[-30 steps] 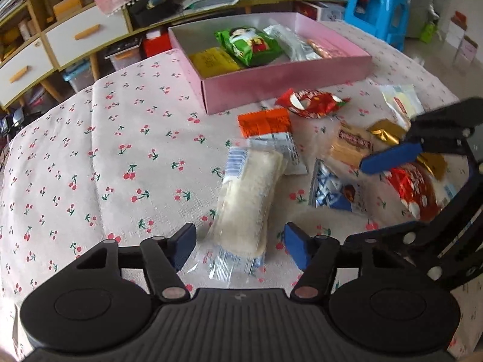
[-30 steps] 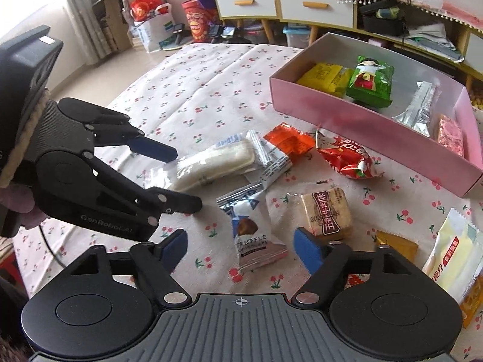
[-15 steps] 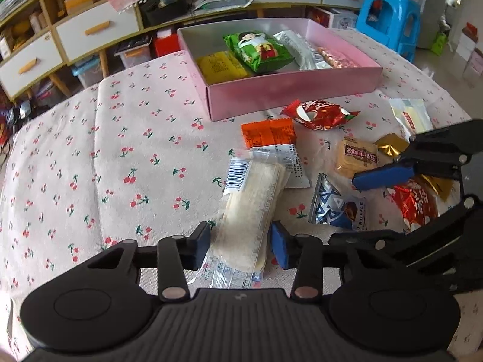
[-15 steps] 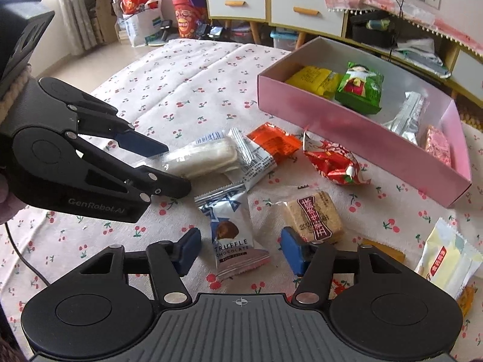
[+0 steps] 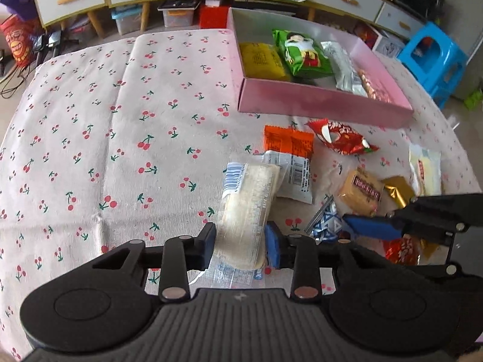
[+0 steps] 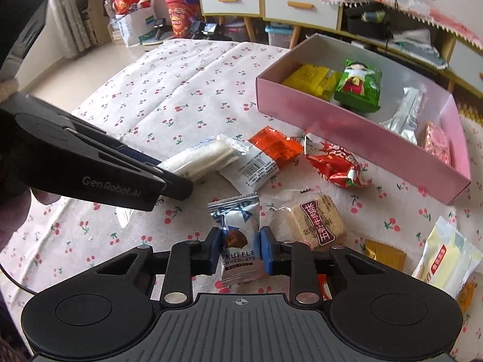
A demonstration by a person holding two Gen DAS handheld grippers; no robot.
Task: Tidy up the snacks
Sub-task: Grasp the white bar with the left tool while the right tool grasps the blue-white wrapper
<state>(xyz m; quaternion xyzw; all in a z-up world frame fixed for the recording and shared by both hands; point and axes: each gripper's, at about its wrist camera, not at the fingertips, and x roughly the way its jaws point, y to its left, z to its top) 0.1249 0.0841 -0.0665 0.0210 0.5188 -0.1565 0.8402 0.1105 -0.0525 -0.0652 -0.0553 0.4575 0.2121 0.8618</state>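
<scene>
Left gripper (image 5: 240,242) is seen closed down on the long pale cream-filled bread bar in clear plastic wrap (image 5: 247,211), both pads pressed against its near end; the bar lies flat on the cherry-print tablecloth (image 5: 120,138), its far end overlapping the white barcode-printed packet (image 5: 294,175) tucked under the orange foil packet (image 5: 288,141). Right gripper (image 6: 240,252) is seen nearly closed, pinching the small silver-blue truffle chocolate sachet (image 6: 238,235) across its middle; sachet flat on cloth, touching the tan square biscuit pack with red label (image 6: 314,221). Open pink cardboard box (image 6: 347,126) is placed beyond, already holding a yellow packet (image 6: 311,80), a green snack bag (image 6: 359,86) and silver wrappers.

Risks judged: soft bar is held only at one end, so sagging, slipping or squashing is likely on lift; the white packet could be dragged along. The slick sachet could be pulled out of the thin pinch. Grippers are close together, so a collision is possible when both are carried to the box.
</scene>
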